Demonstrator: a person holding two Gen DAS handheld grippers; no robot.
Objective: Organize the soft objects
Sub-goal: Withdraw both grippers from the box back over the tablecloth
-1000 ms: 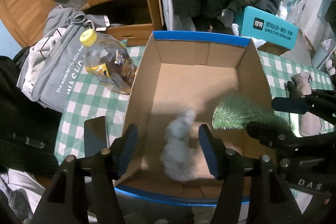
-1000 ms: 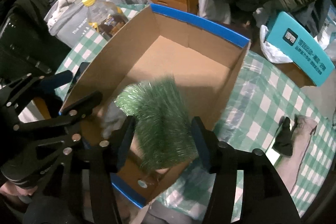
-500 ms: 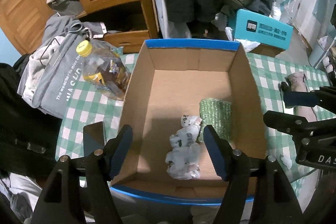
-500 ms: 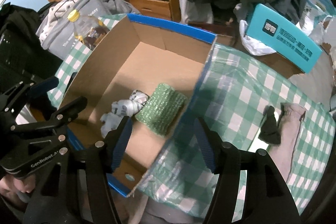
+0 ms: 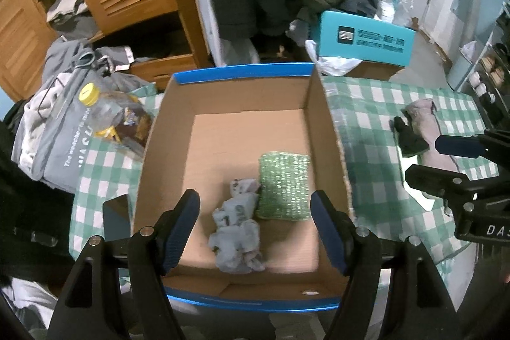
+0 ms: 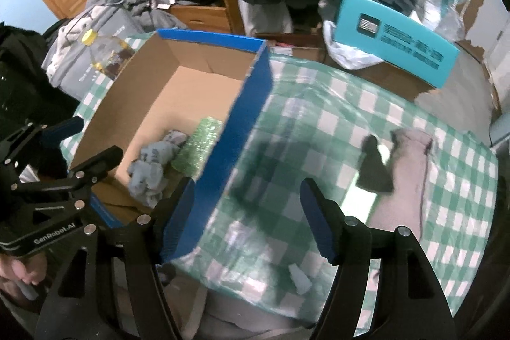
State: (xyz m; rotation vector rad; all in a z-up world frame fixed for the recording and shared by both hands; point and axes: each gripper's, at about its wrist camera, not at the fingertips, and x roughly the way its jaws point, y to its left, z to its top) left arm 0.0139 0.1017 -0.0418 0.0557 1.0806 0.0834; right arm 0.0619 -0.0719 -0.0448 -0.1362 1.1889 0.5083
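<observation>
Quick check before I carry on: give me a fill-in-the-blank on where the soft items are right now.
1. The green sponge lies inside the ____.
2. The grey cloth lies on the sponge's ____ side in the left wrist view.
3. The black sock and pink sock lie on the checked ____.
4. Both grippers are ____.

Missing: box; left; tablecloth; open

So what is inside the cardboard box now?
Inside the cardboard box lie a crumpled grey cloth and a green glittery sponge, side by side. Whatever lies beneath them is covered.
</observation>
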